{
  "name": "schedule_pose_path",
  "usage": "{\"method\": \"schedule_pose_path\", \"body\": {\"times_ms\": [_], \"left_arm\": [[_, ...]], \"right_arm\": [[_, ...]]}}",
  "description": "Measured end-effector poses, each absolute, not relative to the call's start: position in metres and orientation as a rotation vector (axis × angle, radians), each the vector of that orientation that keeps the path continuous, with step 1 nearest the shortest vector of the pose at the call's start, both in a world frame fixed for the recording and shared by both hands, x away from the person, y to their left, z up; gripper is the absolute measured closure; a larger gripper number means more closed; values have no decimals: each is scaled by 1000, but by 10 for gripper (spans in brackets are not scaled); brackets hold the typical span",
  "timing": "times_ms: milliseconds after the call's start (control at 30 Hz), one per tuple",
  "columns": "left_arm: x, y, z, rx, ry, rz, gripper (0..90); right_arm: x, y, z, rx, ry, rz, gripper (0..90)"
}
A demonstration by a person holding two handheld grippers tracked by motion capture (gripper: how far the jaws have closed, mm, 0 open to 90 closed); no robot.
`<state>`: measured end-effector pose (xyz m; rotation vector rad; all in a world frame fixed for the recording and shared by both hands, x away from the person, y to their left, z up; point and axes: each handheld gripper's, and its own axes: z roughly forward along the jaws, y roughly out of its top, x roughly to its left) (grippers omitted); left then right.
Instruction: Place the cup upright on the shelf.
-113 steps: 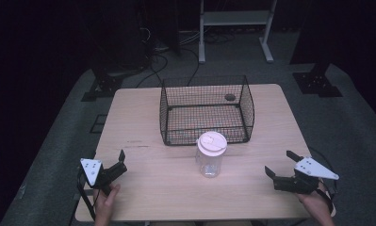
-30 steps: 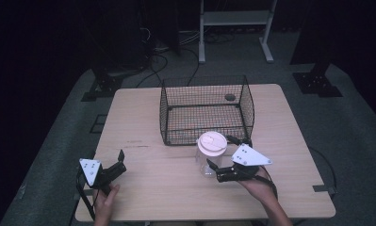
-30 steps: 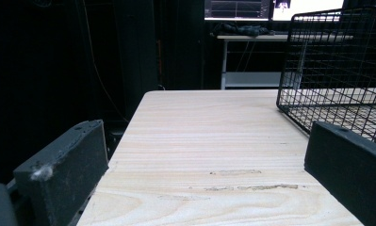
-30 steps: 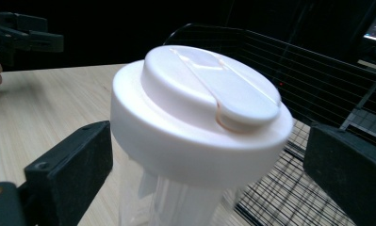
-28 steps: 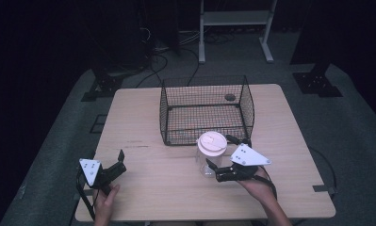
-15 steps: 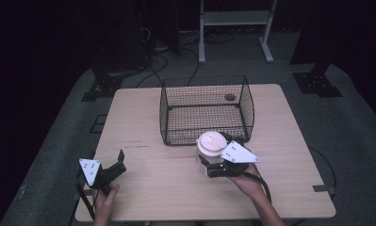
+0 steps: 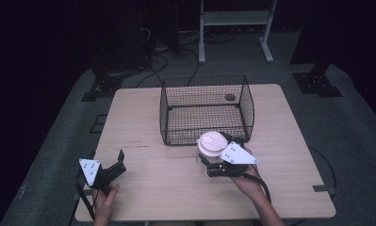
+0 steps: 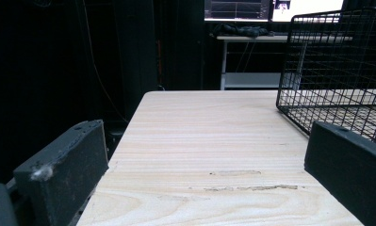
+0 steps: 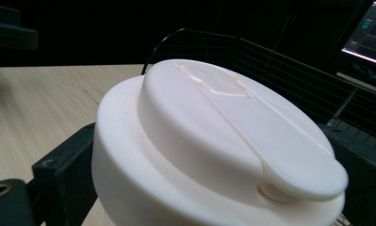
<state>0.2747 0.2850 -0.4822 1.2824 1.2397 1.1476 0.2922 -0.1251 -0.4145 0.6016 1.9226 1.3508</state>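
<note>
- The clear cup with the white lid [image 7: 212,147] stands upright on the tabletop [image 7: 148,122], near the middle and just in front of the near wall of the black wire basket [image 7: 205,110], which sits toward the far edge.
- The right tool [image 7: 209,162] has its jaws on either side of the cup below the lid; in the right gripper view the lid [image 9: 223,136] sits between the two black jaws, one at each lower corner.
- Whether the jaws already press the cup wall I cannot tell; they stand close around it, but contact is hidden under the lid's rim.
- To do this grasp well, I judge the squeeze should be gentle and even: a thin clear cup will likely flex, and a hard pinch could pop the lid or tip the cup toward the basket.
- Keep the jaws level and below the lid's rim, so the rim can stop the cup slipping down on a lift.
- Lift straight up before moving toward the basket, to clear its near wall.
- The left tool [image 7: 111,169] rests near the front left corner, jaws released with nothing between them, well apart from the cup.
</note>
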Motion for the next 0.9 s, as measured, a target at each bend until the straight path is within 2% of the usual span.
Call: {"method": "schedule_pose_path", "body": {"times_ms": [900], "left_arm": [[275,285,-482,1285,1242,1149,0]], "right_arm": [[279,-158,-379,612,1921,1309,40]]}}
